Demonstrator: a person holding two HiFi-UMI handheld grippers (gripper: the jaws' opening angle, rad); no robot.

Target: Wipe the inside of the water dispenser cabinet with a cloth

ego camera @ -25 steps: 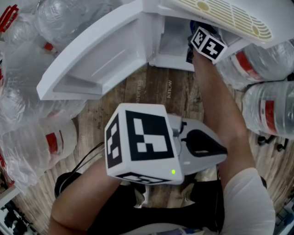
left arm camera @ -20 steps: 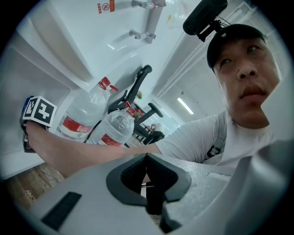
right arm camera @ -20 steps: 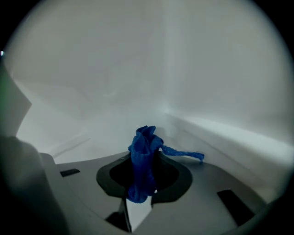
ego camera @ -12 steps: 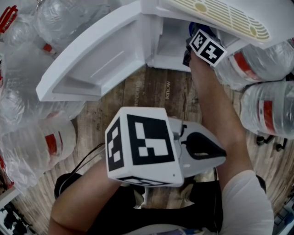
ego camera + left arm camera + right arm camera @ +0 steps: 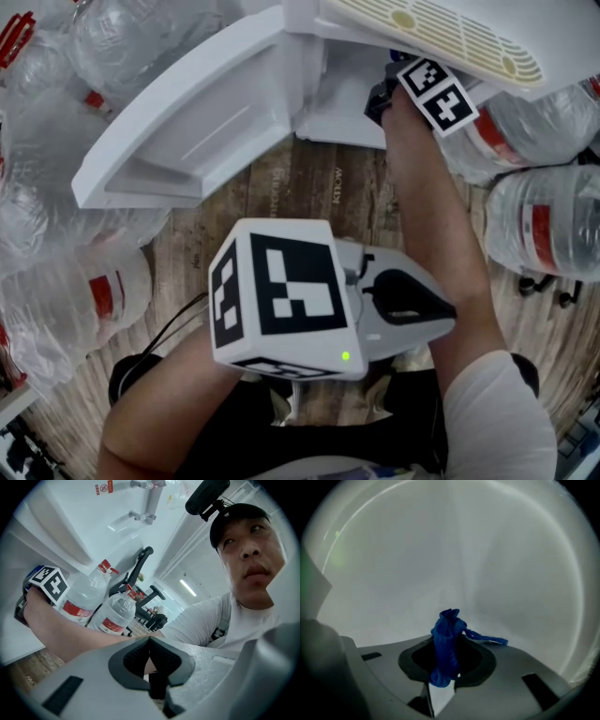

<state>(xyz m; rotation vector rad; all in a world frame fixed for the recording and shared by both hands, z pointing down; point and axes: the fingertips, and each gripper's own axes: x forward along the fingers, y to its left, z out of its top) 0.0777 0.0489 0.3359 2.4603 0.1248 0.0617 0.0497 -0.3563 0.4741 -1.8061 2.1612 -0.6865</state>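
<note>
Item 1, right tongs (image 5: pixel 447 645): I read them clamped on the blue cloth (image 5: pixel 446 627). It is bunched upright between the pads, with one loose thread trailing to the right.

Item 2, right arm: the forearm (image 5: pixel 433 216) is stretched straight forward over the wooden floor (image 5: pixel 319 187). Its marker cube (image 5: pixel 437 94) sits at the mouth of the water dispenser cabinet (image 5: pixel 342 89). The tips reach inside, out of the head view.

Item 3, cabinet: white, with the door (image 5: pixel 187 131) swung open to the left. The right gripper view shows only the pale inner wall (image 5: pixel 454 555) ahead of the cloth. I cannot tell whether cloth and wall touch.

Item 4, left tongs (image 5: pixel 150 651): pads pressed together with nothing between them. They are held back close to the body on a bent arm and tilted up toward the person's head.

Item 5: large water bottles (image 5: pixel 539 225) lie on both sides of the cabinet.
</note>
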